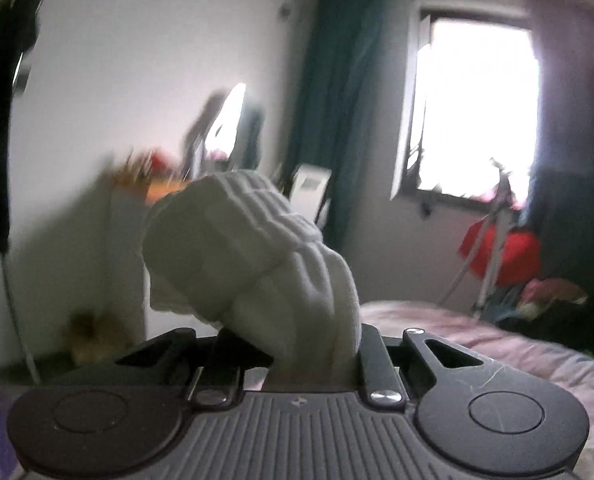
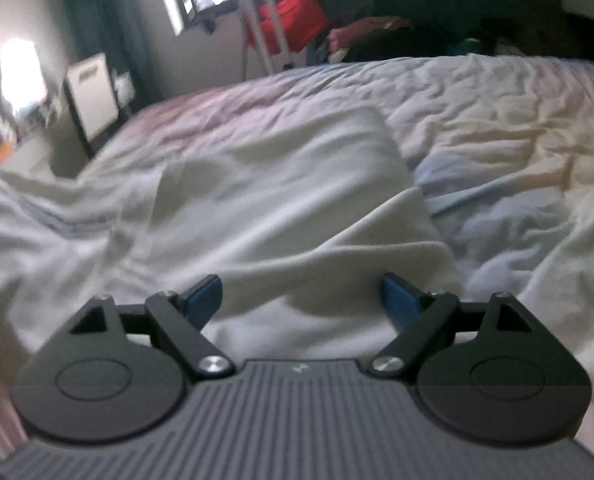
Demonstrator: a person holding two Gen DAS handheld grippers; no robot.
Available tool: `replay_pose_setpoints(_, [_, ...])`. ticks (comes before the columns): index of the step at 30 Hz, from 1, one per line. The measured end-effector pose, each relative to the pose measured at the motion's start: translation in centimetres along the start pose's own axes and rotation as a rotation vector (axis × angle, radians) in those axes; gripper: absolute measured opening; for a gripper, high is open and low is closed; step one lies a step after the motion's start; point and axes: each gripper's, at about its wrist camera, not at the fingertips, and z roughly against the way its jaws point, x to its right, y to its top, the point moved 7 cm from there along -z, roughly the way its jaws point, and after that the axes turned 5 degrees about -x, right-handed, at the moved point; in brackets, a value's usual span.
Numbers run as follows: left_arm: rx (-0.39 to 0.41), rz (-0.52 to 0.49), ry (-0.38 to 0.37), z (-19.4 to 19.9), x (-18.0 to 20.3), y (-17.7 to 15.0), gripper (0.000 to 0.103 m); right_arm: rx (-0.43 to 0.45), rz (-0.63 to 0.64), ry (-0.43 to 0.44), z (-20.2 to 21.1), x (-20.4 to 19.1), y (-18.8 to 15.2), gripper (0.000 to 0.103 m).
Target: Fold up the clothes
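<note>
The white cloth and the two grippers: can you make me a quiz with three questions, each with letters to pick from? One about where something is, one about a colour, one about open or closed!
1. Where is the ribbed white cloth?
A. Flat on the floor
B. Pinched in the left gripper
C. Hanging in the window

2. What colour are the pads on the right gripper?
A. Blue
B. Yellow
C. Pink

3. How is the right gripper?
A. Shut on a sock
B. Shut on nothing
C. Open, over the white garment on the bed

Answers:
1. B, the cloth rises from between the left gripper's closed jaws.
2. A, both fingertips show blue pads.
3. C, its jaws stand wide apart with only the garment lying on the bed seen between them.
</note>
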Motion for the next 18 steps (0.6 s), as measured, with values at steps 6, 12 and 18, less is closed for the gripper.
replay_pose_setpoints(6, [0.108,-0.023,-0.112,5.5,10.7,2.0,0.018,0.047,-0.199,0.012,2.5,4.0,2.2,0.088])
replay_pose_setpoints(12, [0.159,-0.2,-0.204,8.5,23.5,-0.8,0.015,0.113,-0.33,-0.014,4.2,7.8,4.2,0.088])
replay_pose_setpoints(18, [0.112,-0.463,-0.335,9.9,35.3,-11.9,0.015,0.153,-0.427,-0.043,4.2,11.5,5.4,0.088])
